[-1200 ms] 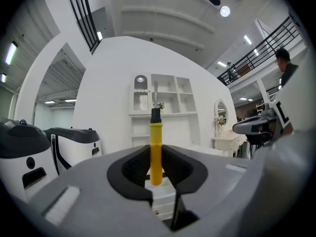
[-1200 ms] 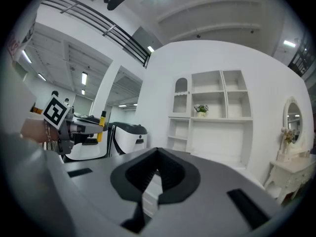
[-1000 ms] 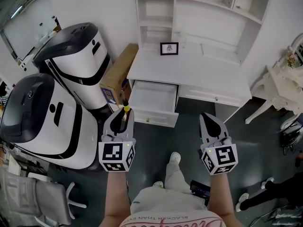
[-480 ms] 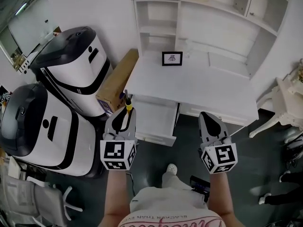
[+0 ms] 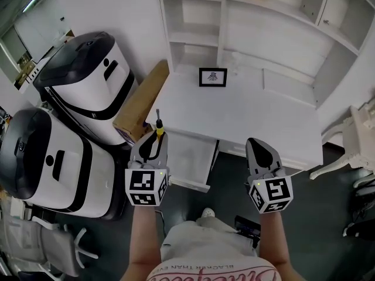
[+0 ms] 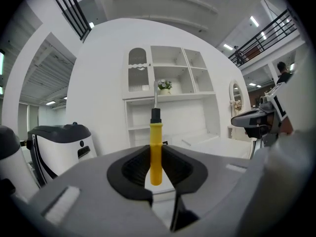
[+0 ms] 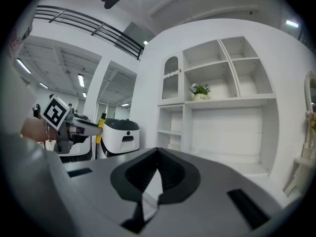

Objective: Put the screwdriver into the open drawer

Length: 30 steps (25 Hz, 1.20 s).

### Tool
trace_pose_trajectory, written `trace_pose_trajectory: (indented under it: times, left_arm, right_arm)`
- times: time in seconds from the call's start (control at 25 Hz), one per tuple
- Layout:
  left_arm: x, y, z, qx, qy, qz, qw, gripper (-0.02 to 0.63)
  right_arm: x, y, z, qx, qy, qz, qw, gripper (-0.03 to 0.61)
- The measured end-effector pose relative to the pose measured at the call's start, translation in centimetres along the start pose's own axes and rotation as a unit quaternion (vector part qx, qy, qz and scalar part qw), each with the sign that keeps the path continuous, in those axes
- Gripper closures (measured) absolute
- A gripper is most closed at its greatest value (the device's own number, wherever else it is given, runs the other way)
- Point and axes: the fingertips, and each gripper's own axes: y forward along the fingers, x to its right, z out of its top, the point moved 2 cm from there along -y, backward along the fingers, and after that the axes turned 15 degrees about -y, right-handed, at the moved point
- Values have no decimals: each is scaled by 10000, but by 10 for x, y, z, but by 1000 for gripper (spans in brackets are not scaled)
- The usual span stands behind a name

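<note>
My left gripper (image 5: 153, 139) is shut on the yellow handle of a screwdriver (image 5: 158, 126), whose thin metal shaft points forward past the jaws. In the left gripper view the screwdriver (image 6: 155, 132) stands upright between the dark pads. The open white drawer (image 5: 190, 156) juts from the left side of the white desk (image 5: 252, 113), just right of and below the left gripper's tip. My right gripper (image 5: 261, 148) hovers at the desk's front edge with its jaws together and nothing in them; the right gripper view shows its tips (image 7: 158, 151) meeting.
Two large white-and-black machines (image 5: 88, 78) (image 5: 47, 157) stand at the left, with a cardboard box (image 5: 140, 101) leaning between them and the desk. A small framed picture (image 5: 212, 77) sits on the desk under white shelves. A white chair (image 5: 357, 136) is at the right.
Both grippers have moved forward toward the desk, the left one carrying the screwdriver. The desk and drawer now lie closer, with the drawer right beside the left gripper's tip.
</note>
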Motion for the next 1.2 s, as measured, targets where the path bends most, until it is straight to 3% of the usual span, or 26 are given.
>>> trace_pose_trajectory:
  times: [0.36,0.72,0.92,1.2]
  left_arm:
    - [-10,38,-46,-846,-144,31,9963,541]
    - [-28,62,-113,-1989,-283,-195,9794,541]
    - [-35,71,-155,-2727,-273,-371,9610,541]
    - [-41,76,-215,-3930,-114,-582,9176,541]
  right_arm:
    - [1,24,-49,-522,295,103,9981,574]
    - [-25,43,-99,-1355,569,230,9889,574]
    - [-44,50,-125,-1775,708,330,9810,574]
    - [-65,53,-160,-2295,913,488,9678,574]
